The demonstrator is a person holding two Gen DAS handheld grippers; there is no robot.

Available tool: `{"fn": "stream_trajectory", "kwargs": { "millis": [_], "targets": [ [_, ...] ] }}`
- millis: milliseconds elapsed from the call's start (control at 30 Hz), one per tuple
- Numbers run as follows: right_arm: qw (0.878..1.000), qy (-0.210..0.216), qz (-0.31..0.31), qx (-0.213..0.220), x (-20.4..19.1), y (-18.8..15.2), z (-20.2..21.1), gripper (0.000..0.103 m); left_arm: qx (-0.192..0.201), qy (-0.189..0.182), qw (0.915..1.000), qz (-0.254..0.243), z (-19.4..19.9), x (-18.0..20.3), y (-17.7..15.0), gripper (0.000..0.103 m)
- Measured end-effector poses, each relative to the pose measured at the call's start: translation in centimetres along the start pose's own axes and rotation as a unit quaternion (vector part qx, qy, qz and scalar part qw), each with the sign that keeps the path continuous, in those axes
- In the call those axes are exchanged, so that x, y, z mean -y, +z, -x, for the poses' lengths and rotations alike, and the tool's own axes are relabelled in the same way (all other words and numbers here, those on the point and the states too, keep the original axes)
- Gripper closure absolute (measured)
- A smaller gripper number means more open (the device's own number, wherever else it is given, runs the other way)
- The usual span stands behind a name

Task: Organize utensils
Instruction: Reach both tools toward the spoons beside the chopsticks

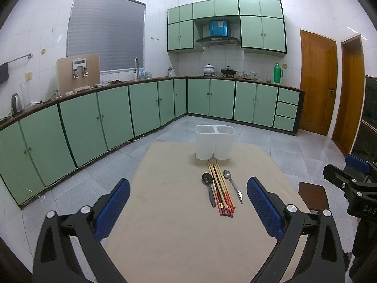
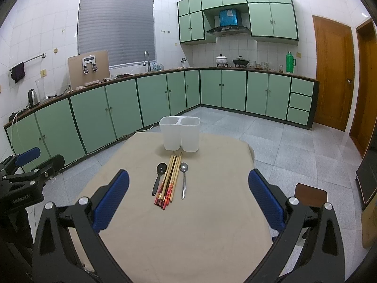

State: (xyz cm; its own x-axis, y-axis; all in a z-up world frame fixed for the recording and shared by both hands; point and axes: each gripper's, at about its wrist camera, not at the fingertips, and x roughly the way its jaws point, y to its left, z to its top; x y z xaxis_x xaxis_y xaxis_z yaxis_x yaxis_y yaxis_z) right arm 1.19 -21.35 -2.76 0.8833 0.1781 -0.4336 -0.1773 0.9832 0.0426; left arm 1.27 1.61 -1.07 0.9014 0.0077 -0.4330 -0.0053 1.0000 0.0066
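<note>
A white two-compartment holder (image 1: pixel 215 142) (image 2: pixel 180 136) stands upright at the far end of the beige table (image 1: pixel 169 224) (image 2: pixel 212 224). In front of it lie several red-tipped chopsticks (image 1: pixel 220 188) (image 2: pixel 169 181), side by side. A black spoon (image 1: pixel 209 188) (image 2: pixel 158 176) lies to their left, a metal spoon (image 1: pixel 233 185) (image 2: pixel 183 179) to their right. My left gripper (image 1: pixel 188 200) hovers open above the near table, short of the utensils. My right gripper (image 2: pixel 188 193) is open too, holding nothing.
Green cabinets (image 1: pixel 113 113) run along the left and back walls. A small brown stool (image 1: pixel 313 194) (image 2: pixel 311 194) stands right of the table. Wooden doors (image 1: pixel 318 82) are at the far right. The right gripper's body (image 1: pixel 348 181) shows in the left view's right edge.
</note>
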Motion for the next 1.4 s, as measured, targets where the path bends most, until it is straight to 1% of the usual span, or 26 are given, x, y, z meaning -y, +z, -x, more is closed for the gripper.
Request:
{"fn": "stream_trajectory", "kwargs": {
  "millis": [167,333,567,600,800,900,967,1033,1100,1233,1400],
  "targets": [
    [1.000,-0.002,0.001,-0.010,0.3,0.5,-2.1,0.005,-0.010,0.002,0.9999,-0.003,-1.5,0.0,0.1,0.006],
    [1.000,-0.007,0.008,-0.027,0.7,0.6,-5.1,0.005,-0.030,0.009,0.9994,-0.010,-5.0,-0.3,0.2,0.006],
    [0.998,-0.003,0.006,-0.064,1.6,1.1,-12.3,0.005,-0.065,0.020,0.9974,-0.025,-13.0,-0.7,0.8,0.006],
    [0.998,0.001,0.002,-0.070,1.8,1.2,-13.5,0.005,-0.072,0.016,0.9969,-0.027,-14.5,-0.7,0.8,0.006],
    [0.991,0.028,-0.013,-0.127,2.7,1.1,-21.5,0.005,-0.120,0.013,0.9922,-0.032,-21.5,-0.7,0.0,0.006],
    [0.986,0.038,-0.018,-0.158,2.9,0.8,-25.5,0.009,-0.144,0.005,0.9892,-0.029,-24.9,-1.0,-0.5,0.006],
    [0.983,0.043,-0.019,-0.176,2.9,0.4,-27.6,0.017,-0.155,0.007,0.9875,-0.027,-26.5,-1.1,-0.8,0.007],
    [0.980,0.048,-0.017,-0.194,2.8,-0.1,-29.6,0.022,-0.164,0.008,0.9861,-0.024,-28.0,-1.1,-1.1,0.007],
    [0.976,0.050,-0.012,-0.210,2.5,-0.5,-31.7,0.024,-0.175,0.006,0.9844,-0.021,-29.3,-1.2,-1.3,0.009],
    [0.970,0.059,-0.001,-0.235,1.9,-1.3,-34.4,0.033,-0.189,0.001,0.9818,-0.020,-31.2,-1.3,-1.4,0.009],
    [0.965,0.063,0.014,-0.254,1.2,-2.1,-36.5,0.040,-0.203,-0.003,0.9791,-0.019,-32.6,-1.2,-2.2,0.009]
  ]
}}
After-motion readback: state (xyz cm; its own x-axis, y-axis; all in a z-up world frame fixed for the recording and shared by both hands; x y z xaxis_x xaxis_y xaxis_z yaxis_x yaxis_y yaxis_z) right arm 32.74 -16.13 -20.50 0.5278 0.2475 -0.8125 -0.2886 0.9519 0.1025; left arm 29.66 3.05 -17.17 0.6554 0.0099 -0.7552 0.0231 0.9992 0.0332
